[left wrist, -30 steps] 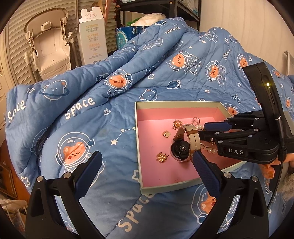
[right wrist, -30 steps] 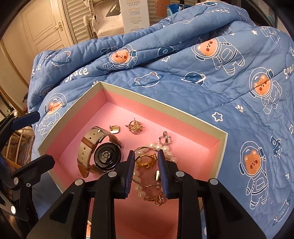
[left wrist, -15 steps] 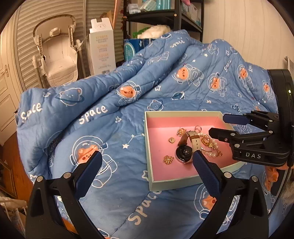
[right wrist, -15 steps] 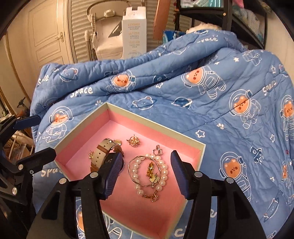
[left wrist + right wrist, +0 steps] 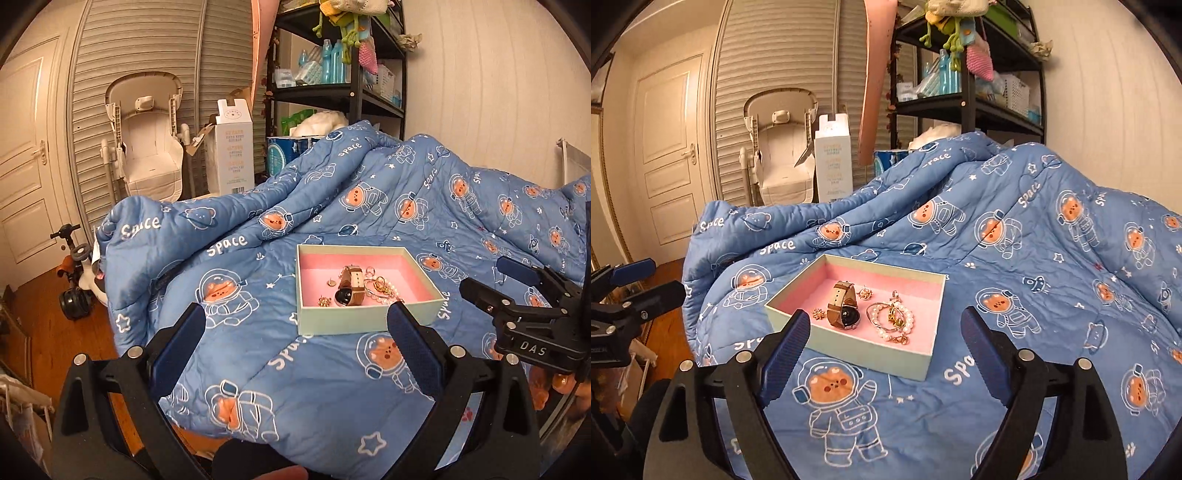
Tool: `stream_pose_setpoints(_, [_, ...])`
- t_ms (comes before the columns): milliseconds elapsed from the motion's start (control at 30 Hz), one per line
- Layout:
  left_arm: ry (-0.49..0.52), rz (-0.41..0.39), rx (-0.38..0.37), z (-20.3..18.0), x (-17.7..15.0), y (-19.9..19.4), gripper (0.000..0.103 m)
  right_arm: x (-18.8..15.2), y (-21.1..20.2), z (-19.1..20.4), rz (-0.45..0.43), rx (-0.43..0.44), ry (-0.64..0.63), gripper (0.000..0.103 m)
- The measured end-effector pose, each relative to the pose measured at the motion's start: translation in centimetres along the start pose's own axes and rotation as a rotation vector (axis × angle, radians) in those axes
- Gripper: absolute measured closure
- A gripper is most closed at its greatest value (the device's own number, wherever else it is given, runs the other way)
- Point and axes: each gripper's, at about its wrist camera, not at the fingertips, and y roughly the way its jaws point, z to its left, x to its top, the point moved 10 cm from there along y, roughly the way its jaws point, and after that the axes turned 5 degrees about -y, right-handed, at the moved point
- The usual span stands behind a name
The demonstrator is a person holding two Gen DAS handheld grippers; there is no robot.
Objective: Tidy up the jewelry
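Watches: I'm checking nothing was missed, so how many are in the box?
1. The watch lies in the middle of the pink-lined box, left of the pearl bracelet. None shows on the quilt; folds could hide something.

Warm yellowish indoor light, moderately dim, fairly even; source not visible. Both views are fisheye: black vignette at the corners, straight lines bow near the edges, see the door [image 5: 668,147] and shelf unit [image 5: 354,74]. Blue quilt [image 5: 332,369] is evenly lit with soft fold shadows. Pink-lined box [image 5: 905,365] walls cast a faint shadow inside. No hard glare. Centre reasonably sharp, slight softness and compression noise toward the rims. Floor [image 5: 44,314] corner darker.
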Motion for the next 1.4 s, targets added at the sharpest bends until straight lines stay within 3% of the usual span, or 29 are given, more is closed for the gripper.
stream_pose_setpoints(233, [-0.047, -0.042, 0.038, -0.2, -3.1, -5.3, 0.006, -3.2, -5.8, 0.5, -0.002, -0.076, 0.029, 0.015])
stream_pose_setpoints(467, [-0.125, -0.095, 0.02, -0.3, -4.6, -9.4, 0.006, -4.6, -9.6, 0.7, -0.038, -0.112, 0.063, 0.012])
stream_pose_setpoints(633, [-0.091, -0.143, 0.014, -1.4, -5.6, -11.5, 0.006, -4.8, -11.4, 1.2, -0.079, -0.125, 0.043, 0.011])
stream_pose_setpoints(1033, [-0.103, -0.149, 0.061, -0.9, -6.4, -12.1, 0.006, -5.1, -13.4, 1.2, -0.126, -0.154, 0.037, 0.007])
stream_pose_setpoints(1400, [-0.108, -0.138, 0.07, -0.7, -6.5, -11.9, 0.006, -5.4, -13.2, 1.1, -0.104, -0.147, 0.051, 0.007])
